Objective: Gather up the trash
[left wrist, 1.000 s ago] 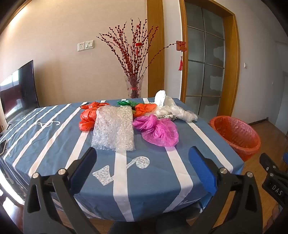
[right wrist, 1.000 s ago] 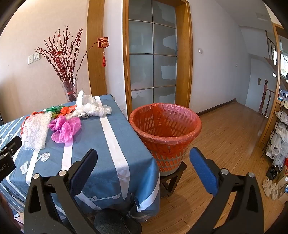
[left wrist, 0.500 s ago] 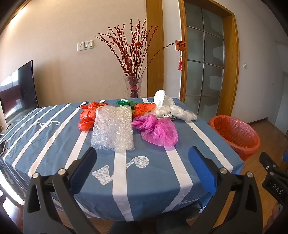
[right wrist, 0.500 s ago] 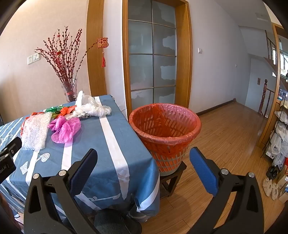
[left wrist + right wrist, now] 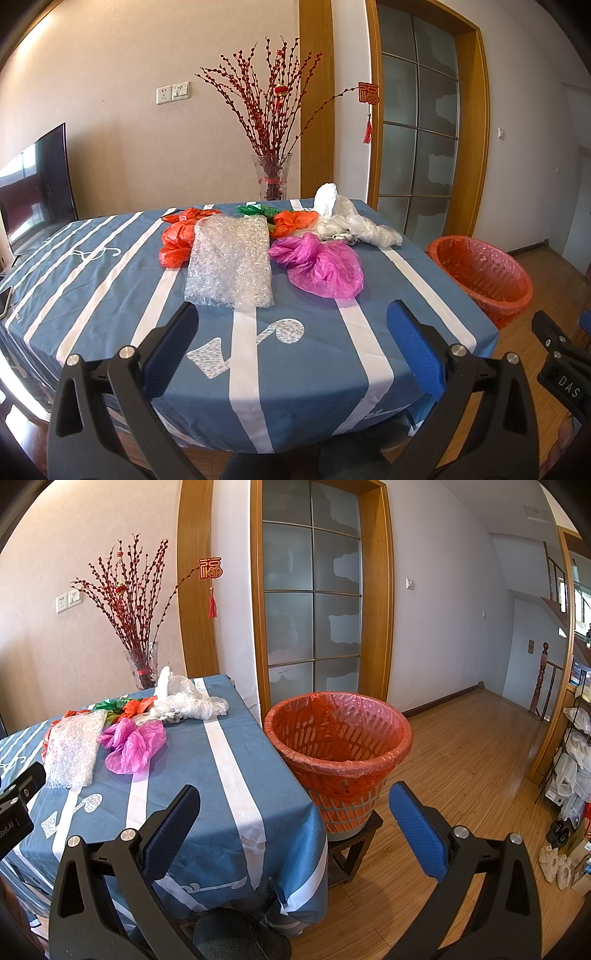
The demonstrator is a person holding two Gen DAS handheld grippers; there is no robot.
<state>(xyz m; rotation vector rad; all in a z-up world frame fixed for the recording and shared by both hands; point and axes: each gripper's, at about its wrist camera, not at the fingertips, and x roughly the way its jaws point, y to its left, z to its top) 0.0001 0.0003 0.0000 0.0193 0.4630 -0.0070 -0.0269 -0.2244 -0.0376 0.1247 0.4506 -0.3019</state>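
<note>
Loose plastic trash lies on the blue striped tablecloth [image 5: 110, 295]: a bubble-wrap sheet [image 5: 231, 258], a pink bag [image 5: 321, 264], orange bags [image 5: 177, 238], a green scrap [image 5: 256, 211] and a white bag [image 5: 351, 221]. The same heap shows in the right wrist view, with the bubble wrap [image 5: 74, 747] and pink bag [image 5: 133, 744]. An orange-lined basket [image 5: 338, 753] stands on a low stool beside the table's right edge, also seen as the basket [image 5: 484, 273]. My left gripper [image 5: 291, 332] is open, short of the bubble wrap. My right gripper [image 5: 295, 812] is open and holds nothing.
A glass vase of red branches [image 5: 271, 177] stands at the table's far edge. A dark TV screen [image 5: 37, 184] is at the left. A glass-panelled door [image 5: 312, 602] is behind the basket. Wooden floor [image 5: 461, 746] stretches right, with a rack of bags [image 5: 572, 760].
Both views have shifted only slightly; the trash and basket have not moved and both grippers stay open.
</note>
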